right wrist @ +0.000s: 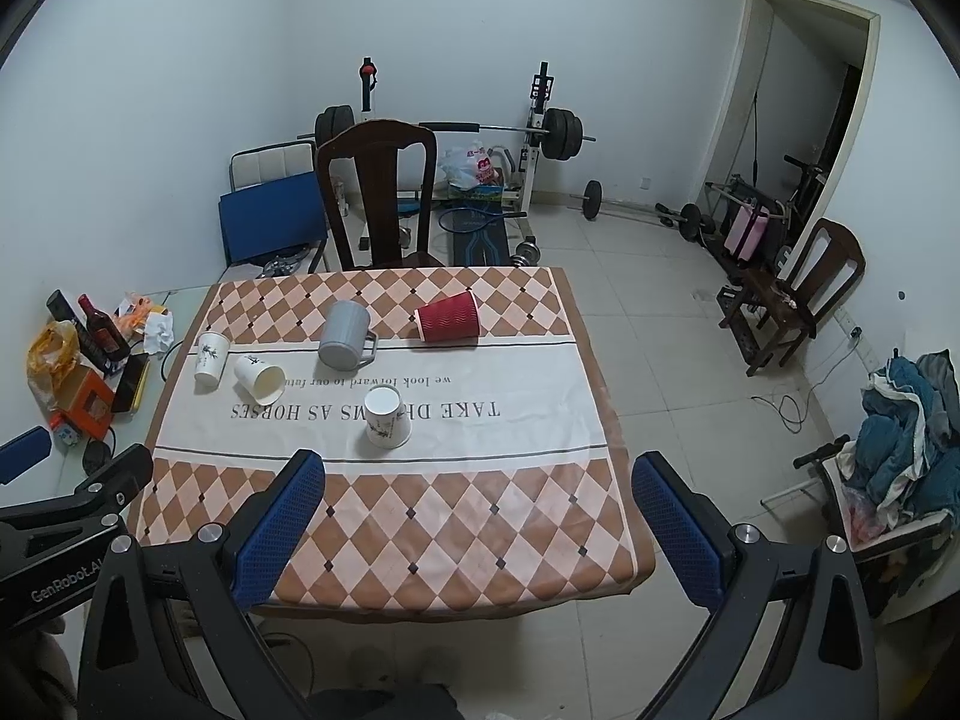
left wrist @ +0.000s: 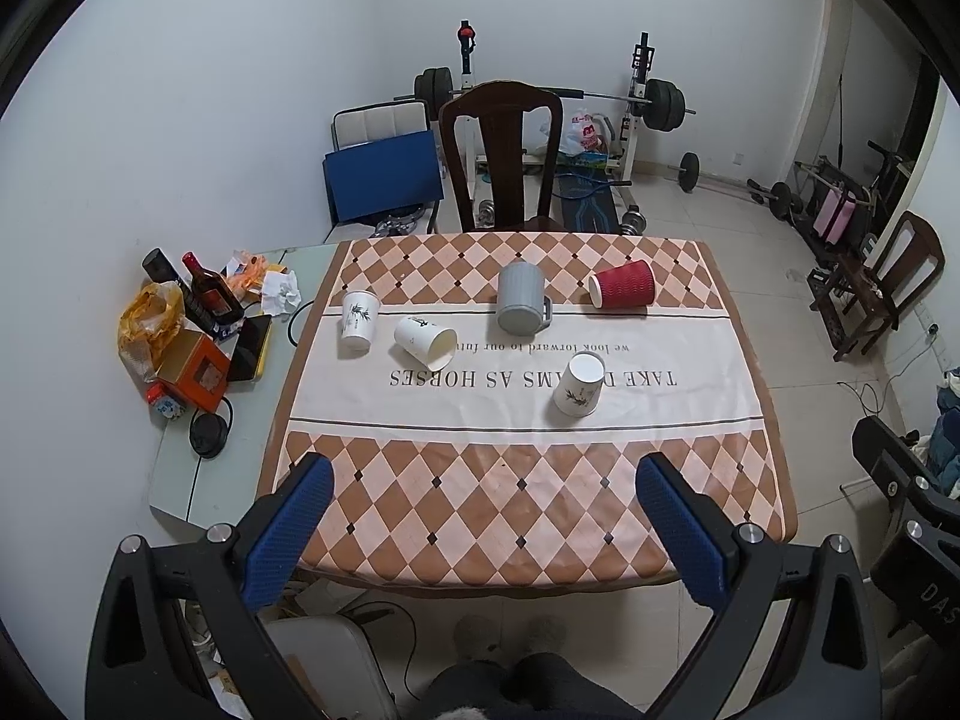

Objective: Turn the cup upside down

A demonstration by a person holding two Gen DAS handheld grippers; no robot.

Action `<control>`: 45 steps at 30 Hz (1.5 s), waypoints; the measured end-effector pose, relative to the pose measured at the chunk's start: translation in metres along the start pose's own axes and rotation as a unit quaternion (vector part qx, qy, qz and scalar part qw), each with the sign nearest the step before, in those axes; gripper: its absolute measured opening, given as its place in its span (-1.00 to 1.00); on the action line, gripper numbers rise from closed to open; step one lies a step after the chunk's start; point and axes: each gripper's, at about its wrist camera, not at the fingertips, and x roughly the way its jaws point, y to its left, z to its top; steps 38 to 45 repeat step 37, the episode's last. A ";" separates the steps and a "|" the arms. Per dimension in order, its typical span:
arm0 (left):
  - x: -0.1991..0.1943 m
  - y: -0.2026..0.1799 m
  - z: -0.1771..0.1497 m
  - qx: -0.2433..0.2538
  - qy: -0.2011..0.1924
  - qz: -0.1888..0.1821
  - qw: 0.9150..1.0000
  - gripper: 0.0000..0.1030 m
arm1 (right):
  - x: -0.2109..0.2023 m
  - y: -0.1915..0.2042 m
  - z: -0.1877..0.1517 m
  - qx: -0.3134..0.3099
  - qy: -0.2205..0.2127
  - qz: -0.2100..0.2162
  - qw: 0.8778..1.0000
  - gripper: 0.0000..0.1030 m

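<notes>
Now, near to far:
Left gripper [left wrist: 483, 516]: your jaws stand wide apart, holding nothing, at the bottom of the frame over the table's near edge.
Right gripper [right wrist: 477, 516]: likewise spread wide, empty.
Tablecloth [right wrist: 420, 516]: checked, with a white band across mid-frame.
Near cup [right wrist: 387, 419]: paper, already mouth-down at centre.
Tipped cup [left wrist: 425, 341]: on its side, left of centre, mouth facing right; probably light and crushable, so pinch its wall gently mid-height.
Left cup [left wrist: 358, 321]: seems inverted.
Mug [left wrist: 521, 305]: grey, inverted.
Red cup [left wrist: 621, 291]: on its side, upper right.

Both tongs — left [left wrist: 483, 516] and right [right wrist: 477, 513] — gape wide, holding nothing.
</notes>
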 end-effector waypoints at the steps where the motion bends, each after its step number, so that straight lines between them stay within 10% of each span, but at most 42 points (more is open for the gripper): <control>1: 0.000 0.000 0.000 -0.001 0.001 0.001 1.000 1.00 | 0.000 0.000 0.000 -0.001 0.000 0.000 1.000 1.00; 45: -0.002 -0.001 -0.002 -0.008 0.000 -0.004 1.000 1.00 | -0.008 -0.002 -0.001 -0.005 0.002 0.009 1.000 1.00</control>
